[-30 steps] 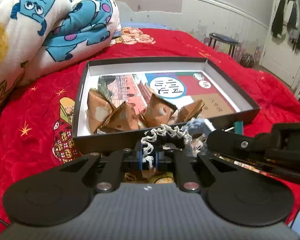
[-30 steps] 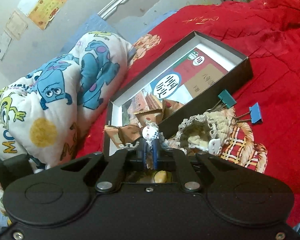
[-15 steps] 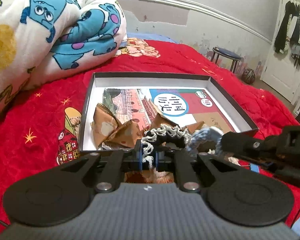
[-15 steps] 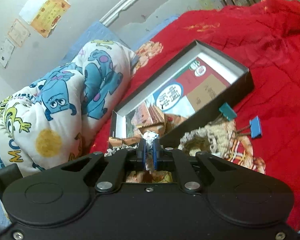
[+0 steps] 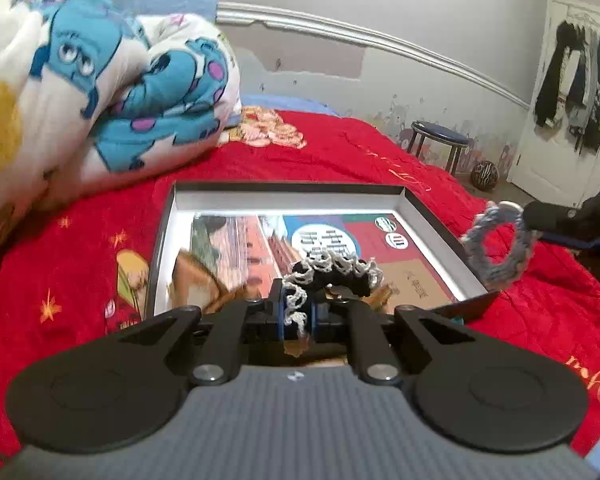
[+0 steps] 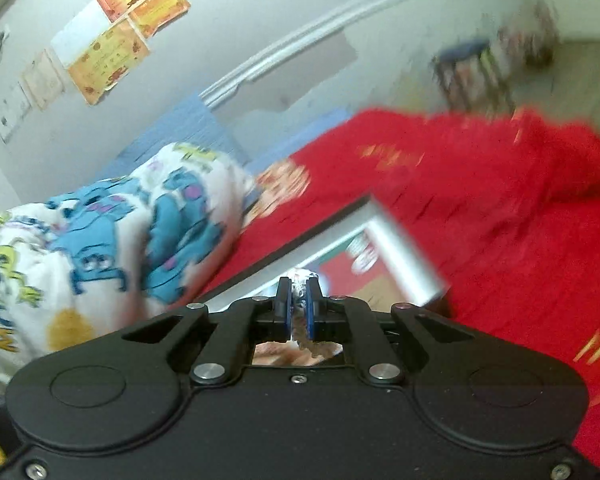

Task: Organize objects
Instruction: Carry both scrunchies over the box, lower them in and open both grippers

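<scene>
Scrunchies hang pinched in both grippers: a black lace-edged scrunchie in the left gripper above the box's near edge, a blue scrunchie dangling from the right gripper beyond its right edge; releasing there could drop it onto the red bedspread

The black box lay open-topped mid-bed, its right half bare of loose items, brown packets crowding its near-left corner. The rolled quilt blocked the bed's left side; red bedspread beyond the box's right wall lay bare.

Both claw-mounted views low, near, facing shared box
</scene>
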Demonstrator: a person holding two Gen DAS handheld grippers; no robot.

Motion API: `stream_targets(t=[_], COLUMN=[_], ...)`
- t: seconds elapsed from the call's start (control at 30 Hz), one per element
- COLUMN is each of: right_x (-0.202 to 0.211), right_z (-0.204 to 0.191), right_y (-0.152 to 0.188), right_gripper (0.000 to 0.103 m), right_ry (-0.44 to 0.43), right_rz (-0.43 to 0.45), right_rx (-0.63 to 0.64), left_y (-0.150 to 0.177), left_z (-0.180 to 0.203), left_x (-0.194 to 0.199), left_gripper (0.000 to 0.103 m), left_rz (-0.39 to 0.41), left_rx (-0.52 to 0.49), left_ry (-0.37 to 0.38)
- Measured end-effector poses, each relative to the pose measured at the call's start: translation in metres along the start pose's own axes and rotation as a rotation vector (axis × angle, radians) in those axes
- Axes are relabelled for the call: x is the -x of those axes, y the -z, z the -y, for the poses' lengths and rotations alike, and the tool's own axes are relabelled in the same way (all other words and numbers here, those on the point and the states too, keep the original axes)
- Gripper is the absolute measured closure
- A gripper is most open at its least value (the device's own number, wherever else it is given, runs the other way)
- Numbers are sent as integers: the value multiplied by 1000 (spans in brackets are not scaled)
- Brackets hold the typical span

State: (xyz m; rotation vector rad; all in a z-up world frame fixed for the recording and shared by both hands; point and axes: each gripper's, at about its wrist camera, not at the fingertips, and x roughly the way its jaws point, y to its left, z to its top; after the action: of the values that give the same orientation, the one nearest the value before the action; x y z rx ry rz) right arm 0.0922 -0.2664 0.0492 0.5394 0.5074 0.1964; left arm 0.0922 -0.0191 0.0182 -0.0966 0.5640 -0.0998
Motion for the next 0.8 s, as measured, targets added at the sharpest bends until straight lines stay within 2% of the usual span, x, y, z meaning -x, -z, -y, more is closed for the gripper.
stream_targets(t=[0.1,0.23,0.37,0.43,0.53,0.63,0.8], right_x=[-1,-15,-33,-37,-44,-56,-71], right_z=[8,16,19,24,33,47,63], right_y=[-11,-18,-21,-24,-24,-20,-11], right_gripper=[95,95,95,95,95,95,94], right_ry=[9,2,-2,-7,-5,21,16], right_rz=[21,7,-7,-3,-9,-56,-113], right_rx=[-3,-21,-18,-30,-55,-109,-177], left_y=[-7,-17,-29,-33,-28,-19,-4], left_z=[-1,4,21,34,51,60,67], left_x=[-6,-14,-31,-44,-61,-75,-84], left_gripper=[89,89,89,89,89,89,88], left_rz=[-11,24,27,4,-26,-53,-80], left_rx=[20,6,-3,-14,-35,-22,-54], left_ry=[18,30,87,111,134,155,159])
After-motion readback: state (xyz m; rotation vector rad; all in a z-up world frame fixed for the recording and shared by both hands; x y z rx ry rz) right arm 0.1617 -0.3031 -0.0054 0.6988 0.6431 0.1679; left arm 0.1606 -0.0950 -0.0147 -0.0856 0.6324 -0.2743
